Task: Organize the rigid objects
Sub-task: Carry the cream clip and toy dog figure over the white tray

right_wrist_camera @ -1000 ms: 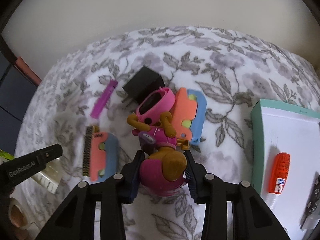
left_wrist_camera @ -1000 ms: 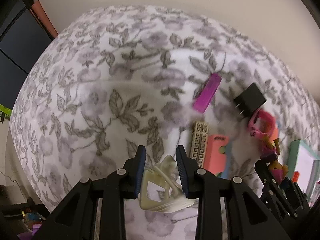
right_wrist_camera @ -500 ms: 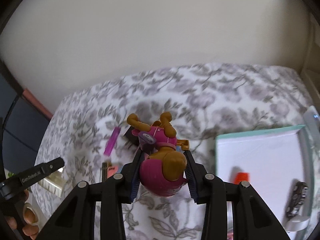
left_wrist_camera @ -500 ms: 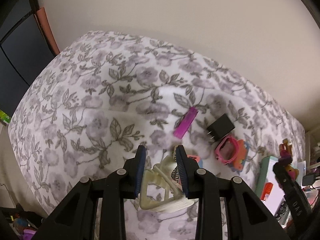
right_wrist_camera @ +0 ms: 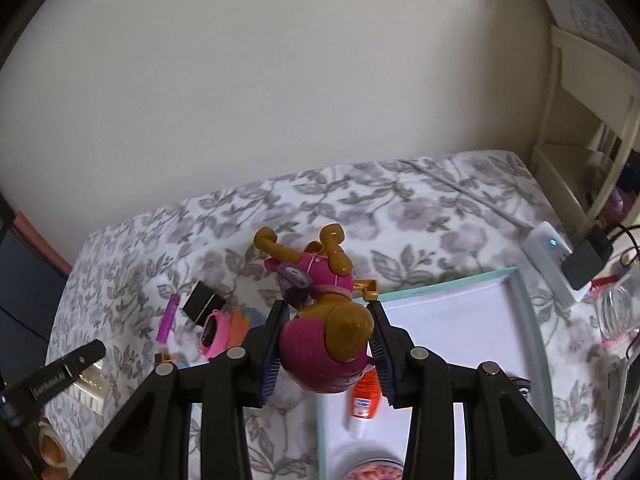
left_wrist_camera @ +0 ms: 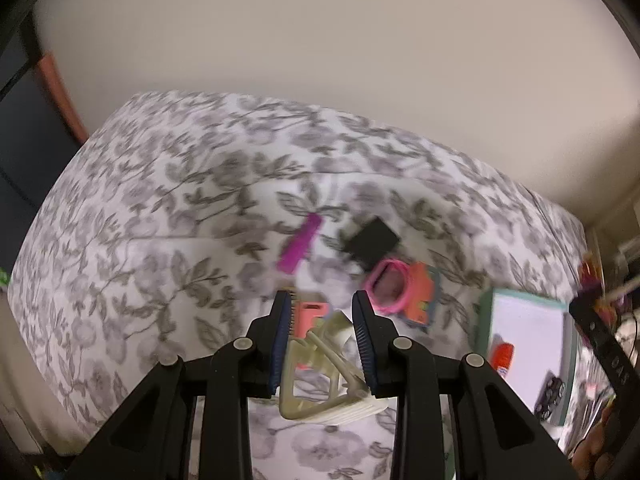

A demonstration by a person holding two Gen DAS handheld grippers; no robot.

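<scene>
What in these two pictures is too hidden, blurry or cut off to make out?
- Left wrist view: orange-and-gold piece behind the left tool and its cream clip, mostly covered.
- Left wrist view: dark item in the tray, smeared by motion blur.
- Right wrist view: round dish, cut by the bottom edge.
- Right wrist view: tube, half behind the toy dog.

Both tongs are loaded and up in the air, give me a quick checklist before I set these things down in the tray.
1. Left tongs clamped on cream hair claw: ok.
2. Right tongs clamped on pink toy dog: ok.
3. Tray in view beneath the dog: ok.
4. Bare tray floor beyond the orange tube: ok.
5. Dog clear of the tray rim: cannot tell.
6. Grip firm enough to carry: cannot tell.
</scene>
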